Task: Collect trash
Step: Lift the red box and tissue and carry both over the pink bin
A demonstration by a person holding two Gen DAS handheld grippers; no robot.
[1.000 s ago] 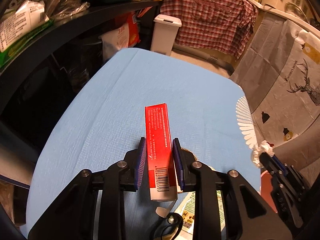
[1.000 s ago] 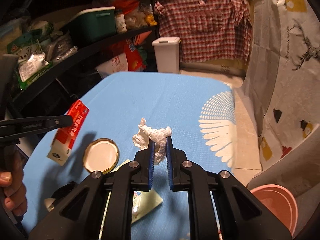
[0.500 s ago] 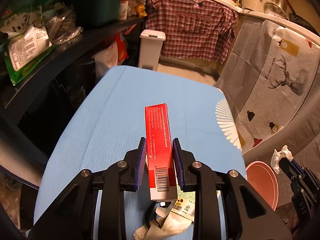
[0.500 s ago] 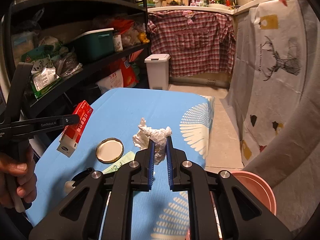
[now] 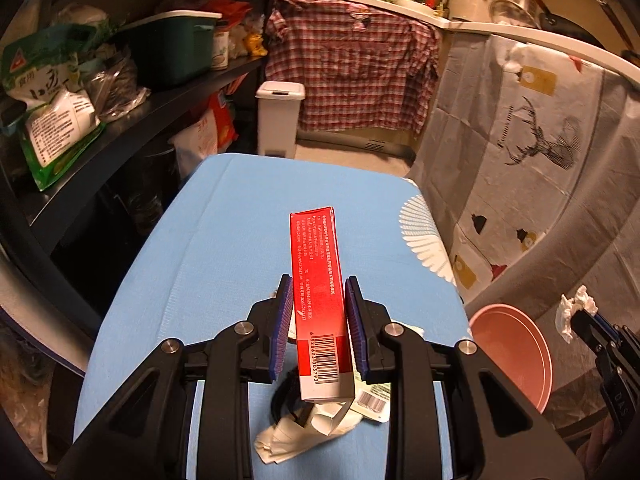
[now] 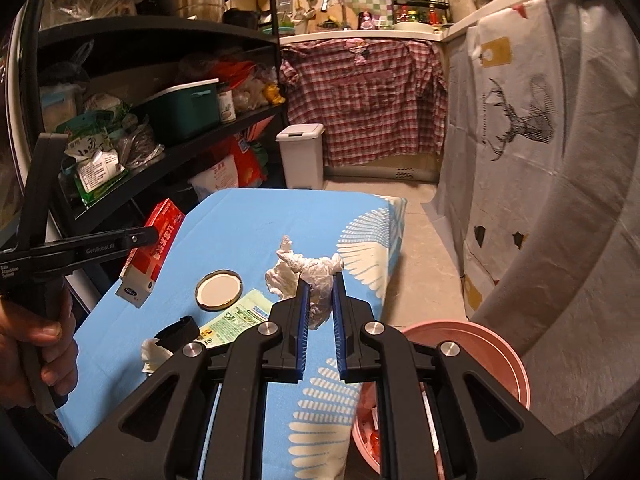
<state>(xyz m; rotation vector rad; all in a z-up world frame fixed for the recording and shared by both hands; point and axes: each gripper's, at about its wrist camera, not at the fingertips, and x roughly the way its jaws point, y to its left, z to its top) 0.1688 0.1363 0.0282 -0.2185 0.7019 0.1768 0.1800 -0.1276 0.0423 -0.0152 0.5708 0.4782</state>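
Observation:
My left gripper [image 5: 319, 294] is shut on a long red carton [image 5: 318, 280] and carries it above the blue table [image 5: 224, 232]. The right wrist view shows that carton [image 6: 150, 250] from the side, with a hand [image 6: 38, 344] on the left gripper's handle. A crumpled white tissue [image 6: 308, 276] is pinched in my right gripper [image 6: 319, 292], raised near the table's right edge. In the left wrist view the tissue [image 5: 574, 312] hangs over a pink bin [image 5: 516, 354] on the floor. The pink bin [image 6: 476, 344] lies just right of my right gripper.
On the table lie a round jar lid [image 6: 219, 291], a green-and-white wrapper [image 6: 236, 316], a black strap [image 6: 178, 330] and white paper scraps [image 5: 296, 436]. Dark shelves [image 5: 120, 116] packed with bags run along the left. A white pedal bin [image 5: 279, 118] stands beyond the table.
Both grippers have risen and drawn back with their loads. The right gripper has carried the tissue rightward from over the table to the pink bin, which has come into view.

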